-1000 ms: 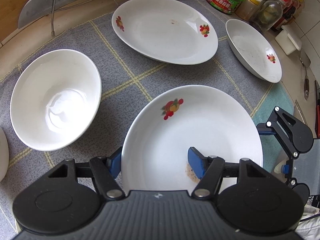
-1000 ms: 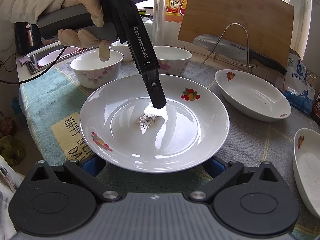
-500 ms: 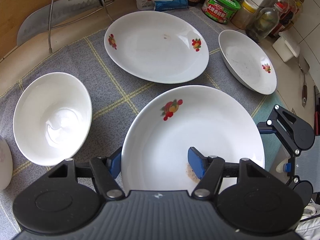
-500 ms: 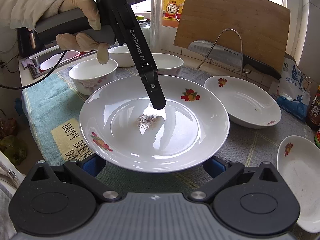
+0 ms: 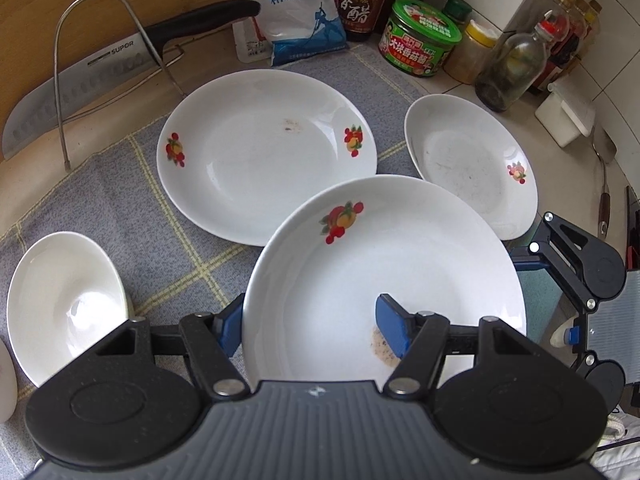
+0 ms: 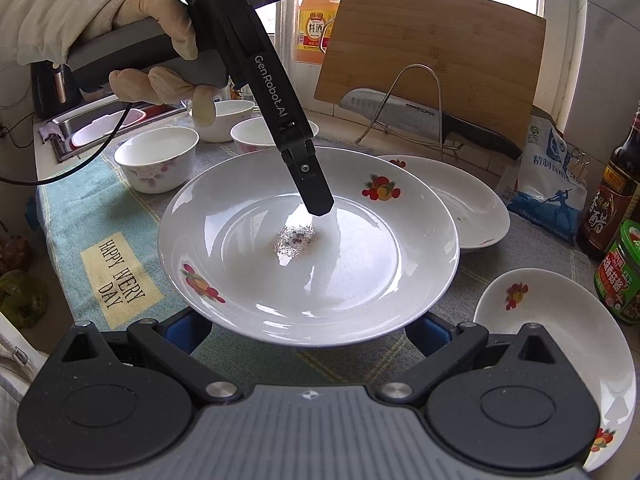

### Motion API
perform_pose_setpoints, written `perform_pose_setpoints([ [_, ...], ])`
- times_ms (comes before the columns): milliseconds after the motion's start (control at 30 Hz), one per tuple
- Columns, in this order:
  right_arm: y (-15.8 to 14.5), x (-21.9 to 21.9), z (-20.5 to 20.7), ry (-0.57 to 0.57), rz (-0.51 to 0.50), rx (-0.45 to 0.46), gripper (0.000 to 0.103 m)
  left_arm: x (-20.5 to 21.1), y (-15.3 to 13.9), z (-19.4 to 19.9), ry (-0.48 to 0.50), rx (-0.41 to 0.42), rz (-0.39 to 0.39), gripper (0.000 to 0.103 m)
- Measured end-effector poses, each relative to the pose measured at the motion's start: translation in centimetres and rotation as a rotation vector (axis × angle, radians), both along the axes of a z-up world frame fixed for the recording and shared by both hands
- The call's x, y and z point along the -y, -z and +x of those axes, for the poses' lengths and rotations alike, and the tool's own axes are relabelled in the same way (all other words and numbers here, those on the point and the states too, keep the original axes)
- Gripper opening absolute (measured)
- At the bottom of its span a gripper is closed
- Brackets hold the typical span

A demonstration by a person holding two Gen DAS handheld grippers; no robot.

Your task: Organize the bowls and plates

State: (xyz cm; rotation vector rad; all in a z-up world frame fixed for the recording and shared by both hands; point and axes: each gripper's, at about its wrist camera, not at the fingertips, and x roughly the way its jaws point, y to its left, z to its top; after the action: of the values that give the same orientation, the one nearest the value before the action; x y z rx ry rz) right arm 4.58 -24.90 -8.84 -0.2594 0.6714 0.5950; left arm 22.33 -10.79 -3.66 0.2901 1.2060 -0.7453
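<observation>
My left gripper (image 5: 310,326) is shut on the rim of a white fruit-print plate (image 5: 400,264), one blue pad inside and one under it, and holds it above the cloth. In the right wrist view this plate (image 6: 308,248) has a dark smear in its middle, and the left gripper's finger (image 6: 312,188) reaches into it. My right gripper (image 6: 304,330) is open, its blue pads spread wide below the plate's near rim. A second plate (image 5: 264,152) lies just beyond, and a third (image 5: 472,164) to the right.
A white bowl (image 5: 64,304) sits at left on the grey checked cloth (image 5: 120,208). More bowls (image 6: 156,160) stand on the teal towel near the sink. A knife on a wire rack (image 5: 104,64), a cutting board (image 6: 436,60), bottles and jars (image 5: 420,36) line the back.
The held plate has moved forward and to the right, toward the second plate, and now overlaps its near rim in view. The white bowl has slid off to the left.
</observation>
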Motion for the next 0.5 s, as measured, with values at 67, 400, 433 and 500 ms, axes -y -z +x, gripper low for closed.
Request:
perform_pose_setpoints([
  [67, -0.1, 0.9, 0.1, 0.004, 0.001, 0.002, 0.103, 1.0, -0.1, 0.2, 0.003, 0.003, -0.002, 0.066],
  [400, -0.6, 5.1, 0.9, 0.047, -0.004, 0.018, 0.103, 6.0, -0.5, 1.5, 0.051, 0.02, -0.005, 0.066],
  [433, -0.6, 5.6, 0.9, 0.056, -0.004, 0.018, 0.103, 6.6, -0.5, 1.7, 0.059, 0.02, -0.005, 0.066],
  [500, -0.7, 6.3, 1.0, 0.072, -0.004, 0.019, 0.103, 7.7, -0.5, 1.9, 0.076, 0.02, -0.004, 0.066],
])
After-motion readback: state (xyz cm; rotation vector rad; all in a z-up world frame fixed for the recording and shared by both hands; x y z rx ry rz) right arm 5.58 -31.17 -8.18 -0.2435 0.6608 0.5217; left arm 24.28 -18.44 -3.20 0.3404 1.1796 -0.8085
